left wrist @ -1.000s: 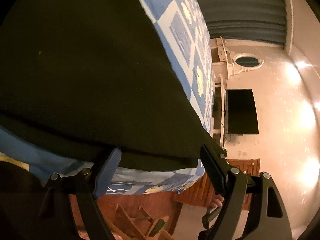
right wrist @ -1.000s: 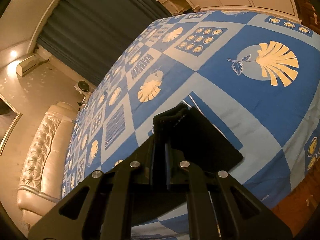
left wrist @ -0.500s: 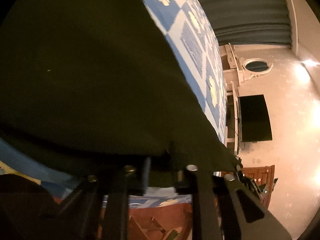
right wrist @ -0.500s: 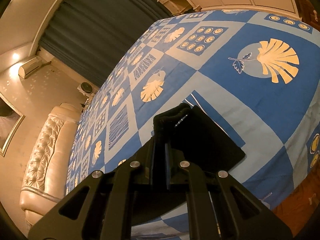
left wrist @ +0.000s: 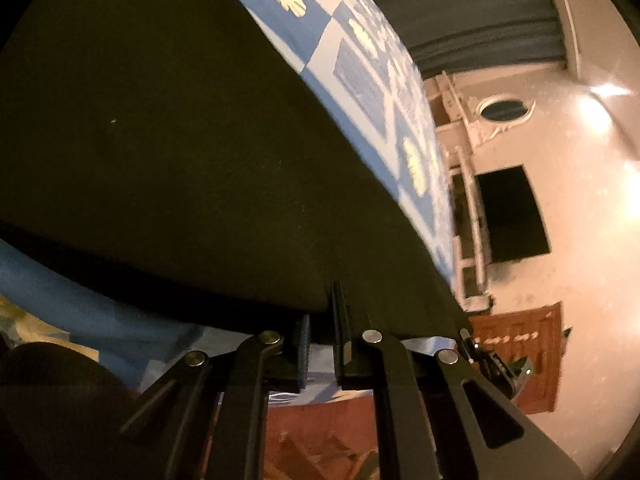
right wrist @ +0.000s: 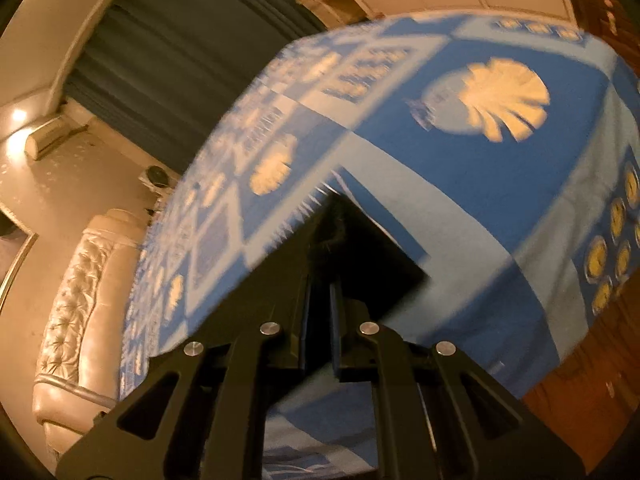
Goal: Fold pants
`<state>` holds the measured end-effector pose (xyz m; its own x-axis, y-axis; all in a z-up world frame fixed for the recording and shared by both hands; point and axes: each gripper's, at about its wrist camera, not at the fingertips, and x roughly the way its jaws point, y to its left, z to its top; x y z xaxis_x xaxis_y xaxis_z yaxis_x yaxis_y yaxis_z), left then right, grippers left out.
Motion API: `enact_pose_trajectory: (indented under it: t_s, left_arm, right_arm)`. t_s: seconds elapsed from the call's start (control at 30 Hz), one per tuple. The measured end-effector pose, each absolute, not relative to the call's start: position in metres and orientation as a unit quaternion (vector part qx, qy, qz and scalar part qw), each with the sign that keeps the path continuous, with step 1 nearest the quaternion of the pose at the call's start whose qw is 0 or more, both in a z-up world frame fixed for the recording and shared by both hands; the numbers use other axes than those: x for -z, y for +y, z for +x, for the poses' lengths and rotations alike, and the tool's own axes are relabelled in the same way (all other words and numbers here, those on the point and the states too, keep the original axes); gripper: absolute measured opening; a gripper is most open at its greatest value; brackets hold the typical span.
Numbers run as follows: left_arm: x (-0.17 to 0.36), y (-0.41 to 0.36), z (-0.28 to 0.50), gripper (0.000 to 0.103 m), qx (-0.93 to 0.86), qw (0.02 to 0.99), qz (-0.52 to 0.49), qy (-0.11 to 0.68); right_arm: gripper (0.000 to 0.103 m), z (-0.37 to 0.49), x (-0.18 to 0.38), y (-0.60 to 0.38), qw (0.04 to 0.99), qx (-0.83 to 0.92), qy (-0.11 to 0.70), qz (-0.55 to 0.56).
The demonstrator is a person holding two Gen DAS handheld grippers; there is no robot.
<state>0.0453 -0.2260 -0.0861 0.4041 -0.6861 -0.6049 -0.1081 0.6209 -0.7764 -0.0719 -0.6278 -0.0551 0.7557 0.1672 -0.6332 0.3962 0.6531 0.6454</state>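
Observation:
The dark pants (left wrist: 168,152) lie spread on the blue patterned bedspread (left wrist: 360,80) and fill most of the left wrist view. My left gripper (left wrist: 322,320) is shut on the near edge of the pants. In the right wrist view, my right gripper (right wrist: 320,276) is shut on a dark fold of the pants (right wrist: 372,264), held a little above the bedspread (right wrist: 460,184). That view is blurred by motion.
A cream tufted sofa (right wrist: 80,300) stands left of the bed. Dark curtains (right wrist: 168,60) hang behind it. A wall-mounted dark screen (left wrist: 508,216) and white shelving are at the right. The wooden floor (left wrist: 304,432) lies below the bed's edge.
My left gripper was open one second ago and has shut on the pants' edge. My right gripper has started moving with its fold, blurring the view.

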Motion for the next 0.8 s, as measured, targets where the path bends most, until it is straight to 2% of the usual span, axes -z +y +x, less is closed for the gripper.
enact_pose_trajectory:
  t_s: [0.13, 0.17, 0.27, 0.3, 0.37, 0.4, 0.43, 0.47, 0.53, 0.67, 0.73, 0.8]
  left_arm:
    - [0.112, -0.229, 0.05, 0.009, 0.194, 0.718, -0.4, 0.535]
    - [0.11, -0.227, 0.048, 0.01, 0.196, 0.715, -0.406, 0.535]
    - [0.092, -0.232, 0.041, 0.013, 0.216, 0.731, -0.376, 0.526]
    - [0.085, -0.235, 0.038, 0.013, 0.23, 0.735, -0.365, 0.523]
    - [0.069, -0.24, 0.03, 0.016, 0.259, 0.747, -0.342, 0.508]
    - [0.06, -0.242, 0.027, 0.017, 0.271, 0.756, -0.33, 0.496]
    - [0.055, -0.243, 0.025, 0.023, 0.277, 0.764, -0.319, 0.487]
    - [0.046, -0.244, 0.026, 0.037, 0.286, 0.776, -0.303, 0.473]
    - [0.038, -0.241, 0.029, 0.051, 0.293, 0.796, -0.281, 0.449]
    - [0.046, -0.214, 0.045, 0.051, 0.242, 0.808, -0.294, 0.451]
    - [0.056, -0.197, 0.051, 0.051, 0.216, 0.803, -0.313, 0.458]
    - [0.065, -0.188, 0.054, 0.051, 0.195, 0.802, -0.321, 0.465]
  right_arm:
    - [0.013, -0.081, 0.089, -0.643, 0.813, 0.093, 0.358, 0.45]
    - [0.022, -0.085, 0.092, -0.647, 0.809, 0.099, 0.353, 0.46]
    - [0.032, -0.098, 0.085, -0.663, 0.81, 0.113, 0.328, 0.474]
    - [0.046, -0.098, 0.082, -0.667, 0.812, 0.112, 0.324, 0.471]
    - [0.061, -0.092, 0.082, -0.675, 0.81, 0.092, 0.328, 0.477]
    - [0.061, -0.09, 0.083, -0.678, 0.81, 0.084, 0.324, 0.481]
    - [0.061, -0.084, 0.085, -0.681, 0.809, 0.068, 0.326, 0.484]
    - [0.061, -0.078, 0.088, -0.682, 0.808, 0.054, 0.328, 0.486]
    - [0.062, -0.067, 0.096, -0.684, 0.803, 0.036, 0.336, 0.491]
    - [0.069, -0.058, 0.112, -0.676, 0.778, -0.032, 0.329, 0.534]
    - [0.07, -0.05, 0.119, -0.662, 0.758, -0.085, 0.343, 0.548]
    - [0.067, -0.046, 0.117, -0.648, 0.778, -0.075, 0.353, 0.515]
